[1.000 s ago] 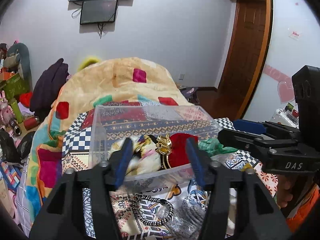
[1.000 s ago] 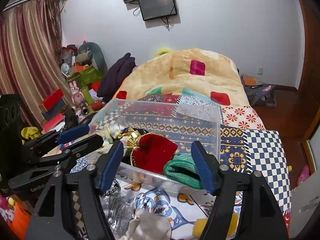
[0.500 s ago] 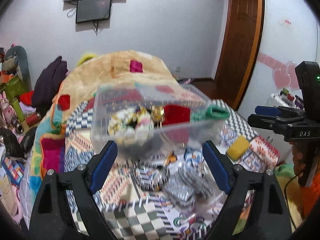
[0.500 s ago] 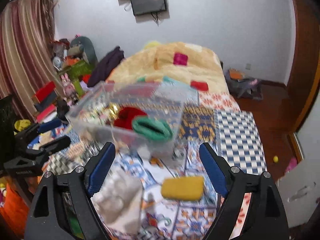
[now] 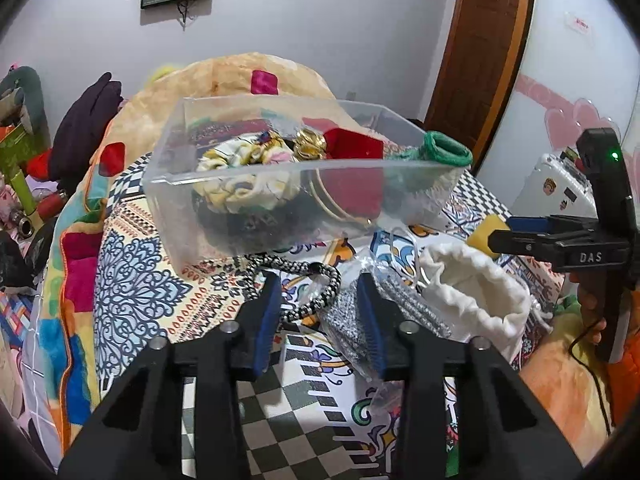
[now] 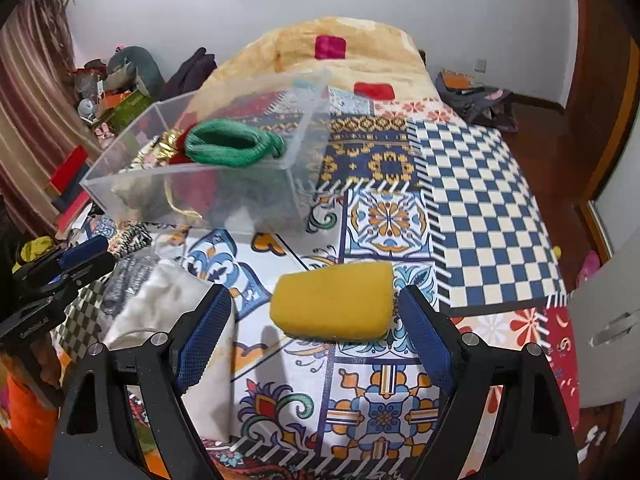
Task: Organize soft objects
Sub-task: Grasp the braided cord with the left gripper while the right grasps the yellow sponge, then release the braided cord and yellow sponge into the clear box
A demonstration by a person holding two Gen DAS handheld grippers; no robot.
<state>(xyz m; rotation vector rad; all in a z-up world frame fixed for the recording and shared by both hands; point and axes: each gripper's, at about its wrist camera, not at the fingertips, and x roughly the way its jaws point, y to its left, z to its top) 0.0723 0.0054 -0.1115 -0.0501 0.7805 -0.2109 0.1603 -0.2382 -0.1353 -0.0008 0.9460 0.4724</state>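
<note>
Right gripper (image 6: 316, 334) is spread wide with its blue pads on either side of the yellow sponge (image 6: 334, 300), not touching it; looks like a lineup for a pinch across the long axis, which is why the jaws are that far apart. Sponge lies flat on the patterned bedspread (image 6: 472, 200), just in front of the clear plastic bin (image 6: 208, 184). Left gripper (image 5: 318, 312) is partly closed, jaws narrower, nothing clamped; it hovers above the black-and-white braided loop (image 5: 304, 280) with the right pad over the silver mesh pouch (image 5: 352, 316). My read: the braided loop is its next pick, but contact can't be confirmed from this angle. White drawstring bag (image 5: 472, 300) sits right of the pouch, between the two tools, mouth open toward the bin. The bin already holds a green knit band (image 6: 232, 142) draped at the near right corner, a red velvet piece (image 5: 352, 146), a gold ornament (image 5: 308, 144) and a cream floral scrunchie (image 5: 240, 160), so sorting is partway done, with four loose items left on the bed. Bin is tilted in both views, likely lens angle. Risk: the sponge compresses, so close slowly; the loop is floppy, so grab one strand, not the hole.
</note>
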